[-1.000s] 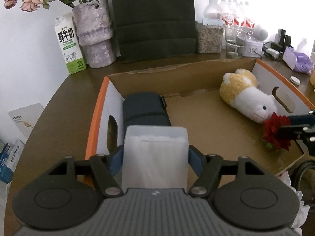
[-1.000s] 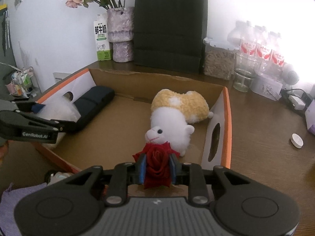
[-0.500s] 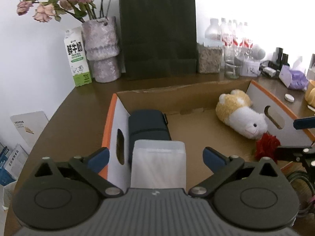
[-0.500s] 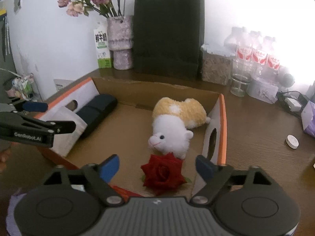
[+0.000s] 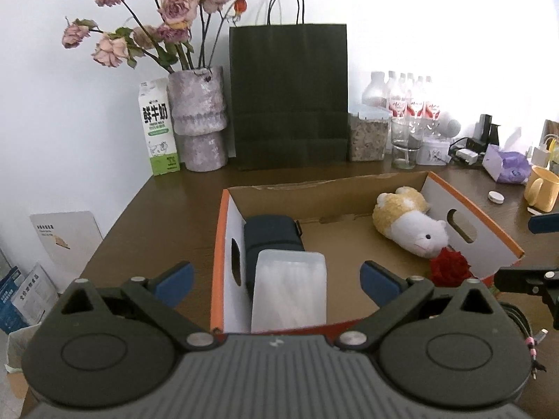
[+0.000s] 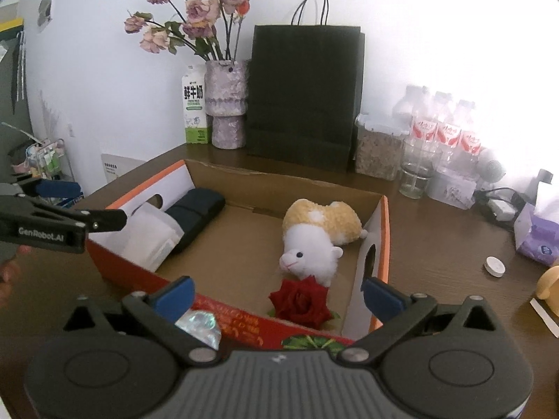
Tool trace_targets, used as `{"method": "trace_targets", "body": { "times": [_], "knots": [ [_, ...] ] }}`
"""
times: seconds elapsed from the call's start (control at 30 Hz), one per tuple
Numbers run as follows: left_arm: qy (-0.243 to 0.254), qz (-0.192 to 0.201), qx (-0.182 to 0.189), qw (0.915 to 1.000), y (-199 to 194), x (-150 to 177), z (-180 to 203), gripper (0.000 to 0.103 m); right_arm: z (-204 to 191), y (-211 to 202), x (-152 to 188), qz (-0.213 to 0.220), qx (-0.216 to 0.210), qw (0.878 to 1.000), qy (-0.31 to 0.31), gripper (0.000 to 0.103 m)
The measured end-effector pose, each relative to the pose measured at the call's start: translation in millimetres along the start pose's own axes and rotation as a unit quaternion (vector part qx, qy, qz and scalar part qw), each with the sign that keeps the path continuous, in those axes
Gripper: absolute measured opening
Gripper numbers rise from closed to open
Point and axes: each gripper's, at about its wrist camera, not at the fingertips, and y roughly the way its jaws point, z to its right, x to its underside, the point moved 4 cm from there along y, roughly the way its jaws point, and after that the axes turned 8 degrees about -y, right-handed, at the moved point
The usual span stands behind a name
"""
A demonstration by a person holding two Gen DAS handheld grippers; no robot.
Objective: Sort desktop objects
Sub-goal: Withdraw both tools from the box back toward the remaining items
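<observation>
- The brown table (image 5: 167, 209) carries everything; its back edge runs along a white wall.
- A cardboard box (image 5: 468, 206) with orange rims and white inner side walls sits open in the middle of the table, with a hand-hole cut in each side wall.
- A black paper bag (image 5: 290, 97) stands upright behind the box, against the wall.
- Left of the bag is a mottled vase (image 5: 197, 118) with dried pink roses, and a milk carton (image 5: 158, 127) stands just beside it.
- The left gripper (image 5: 276, 276) hovers over the near left corner of the box, its blue-padded fingers spread wide and gripping nothing.
- The right gripper (image 6: 277, 291) hangs above the near right edge of the box, its fingers likewise spread wide with nothing between them.
- A plush toy (image 6: 318, 234), white with a yellow back, lies on its side on the box floor near the right wall.
- A dark pouch (image 5: 272, 237) lies along the left wall inside the box.
- A frosted plastic container (image 5: 288, 291) rests in the near left corner, touching the pouch's near end.
- A red rose (image 6: 300, 302) lies on the box floor in the near right corner, touching the plush toy's face.
- A yellow mug (image 5: 541, 188) and a small white cap (image 5: 496, 196) sit on the table to the right of the box.
</observation>
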Motion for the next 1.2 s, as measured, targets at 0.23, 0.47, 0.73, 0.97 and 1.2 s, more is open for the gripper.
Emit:
{"method": "trace_targets", "body": {
  "times": [0.23, 0.47, 0.73, 0.97, 1.2],
  "knots": [
    [-0.009, 0.023, 0.014, 0.9996, -37.8, 13.3, -6.7, 0.103, -12.1, -35.3, 13.8, 0.022, 0.012, 1.0, -0.003, 0.103],
    [-0.022, 0.053, 0.014, 0.9983, -81.0, 40.7, -11.0, 0.103, -37.6, -74.5, 38.7, 0.047, 0.009, 0.999, -0.009, 0.103],
    [-0.044, 0.047, 0.002, 0.9979, -104.7, 92.3, -19.0, 0.103, -71.3, -94.6, 88.0, 0.042, -0.005, 0.999, 0.004, 0.103],
    [-0.063, 0.035, -0.016, 0.9972, -113.8, 144.1, -27.3, 0.103, -98.8, -96.1, 136.6, 0.037, -0.008, 0.999, 0.023, 0.103],
    [-0.064, 0.022, -0.014, 0.9976, -110.2, 152.8, -30.1, 0.103, -115.7, -84.3, 148.0, 0.017, -0.016, 1.0, 0.015, 0.099]
  ]
}}
